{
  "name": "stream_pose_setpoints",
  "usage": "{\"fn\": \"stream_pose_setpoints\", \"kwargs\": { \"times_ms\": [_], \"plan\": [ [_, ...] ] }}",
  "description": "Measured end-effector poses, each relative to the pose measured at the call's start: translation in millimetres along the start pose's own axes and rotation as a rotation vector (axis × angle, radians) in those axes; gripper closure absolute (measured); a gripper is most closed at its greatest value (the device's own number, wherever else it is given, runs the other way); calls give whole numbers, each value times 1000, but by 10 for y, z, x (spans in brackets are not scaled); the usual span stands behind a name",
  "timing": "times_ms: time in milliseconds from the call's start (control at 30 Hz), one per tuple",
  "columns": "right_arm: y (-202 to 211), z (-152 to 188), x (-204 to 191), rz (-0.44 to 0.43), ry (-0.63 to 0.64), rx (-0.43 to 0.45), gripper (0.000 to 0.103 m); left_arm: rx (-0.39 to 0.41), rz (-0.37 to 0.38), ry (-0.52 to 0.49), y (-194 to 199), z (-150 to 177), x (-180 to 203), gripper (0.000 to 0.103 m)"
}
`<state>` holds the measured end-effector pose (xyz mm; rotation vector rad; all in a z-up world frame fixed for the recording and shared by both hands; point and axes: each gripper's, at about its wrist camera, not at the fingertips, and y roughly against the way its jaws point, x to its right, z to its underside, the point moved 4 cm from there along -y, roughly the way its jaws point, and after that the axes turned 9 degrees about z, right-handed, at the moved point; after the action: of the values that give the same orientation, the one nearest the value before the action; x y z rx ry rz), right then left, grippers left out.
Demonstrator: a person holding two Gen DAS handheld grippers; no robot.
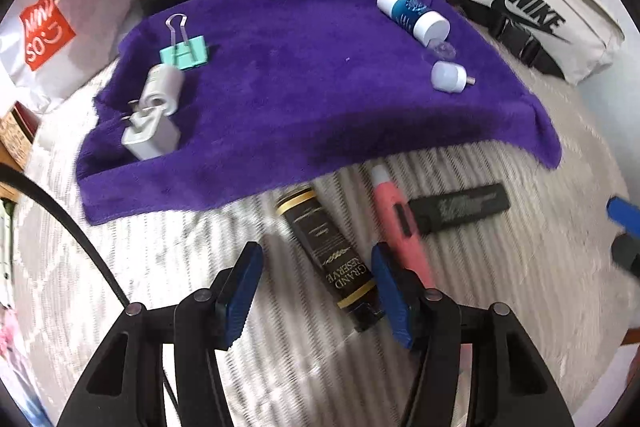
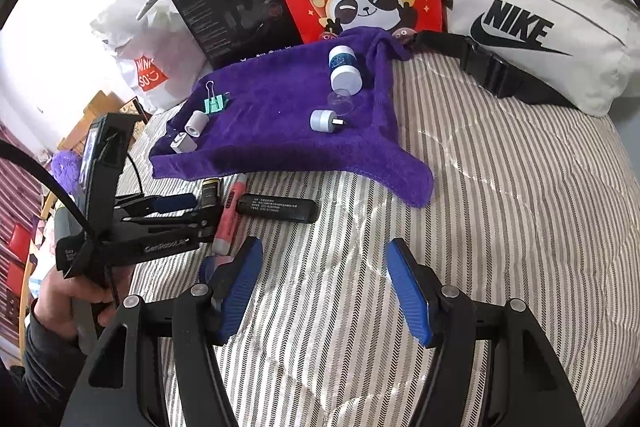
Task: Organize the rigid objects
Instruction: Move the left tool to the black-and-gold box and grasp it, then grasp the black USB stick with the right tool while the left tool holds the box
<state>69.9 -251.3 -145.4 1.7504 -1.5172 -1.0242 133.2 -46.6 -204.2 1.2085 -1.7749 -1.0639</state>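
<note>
Left gripper (image 1: 316, 293): jaws apart, straddling black tube (image 1: 332, 259) below purple towel (image 1: 300, 99), positioned to grasp. Right gripper (image 2: 320, 291): apart, empty.

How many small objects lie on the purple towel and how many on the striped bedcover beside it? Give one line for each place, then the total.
On the purple fleece towel: 6 (mint binder clip, white roll, white plug adapter, blue-labelled white tube, clear suction cup, grey cylinder with a pin)
On the striped bedcover: 3 (black-and-gold tube, pink cutter, black rectangular stick)
Total: 9

Bright daylight, soft shadows; fisheye-bent edges, left view's lower half motion-blurred.
</note>
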Motion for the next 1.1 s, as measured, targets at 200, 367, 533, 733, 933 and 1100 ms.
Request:
{"fn": "stream_pose_setpoints", "kwargs": {
  "times_ms": [200, 367, 533, 733, 933, 1100],
  "plan": [
    [-34, 14, 68, -12, -29, -6, 39, 6, -14, 26, 12, 47, -151, 47],
    [-98, 41, 38, -19, -17, -24, 39, 37, 21, 3, -40, -57, -35, 80],
    [-159, 85, 51, -28, -33, -42, 39, 40, 50, -10, -37, -63, -26, 79],
    [-240, 51, -46, -29, 1, -56, 39, 49, 37, -30, -15, -64, 0, 80],
    [-444, -59, -310, -36, 117, -57, 39, 27, 32, -7, 122, 133, -238, 80],
    [-745, -141, -443, -6, 231, -78, 39, 35, 71, 36, 189, 254, -397, 80]
  ]
}}
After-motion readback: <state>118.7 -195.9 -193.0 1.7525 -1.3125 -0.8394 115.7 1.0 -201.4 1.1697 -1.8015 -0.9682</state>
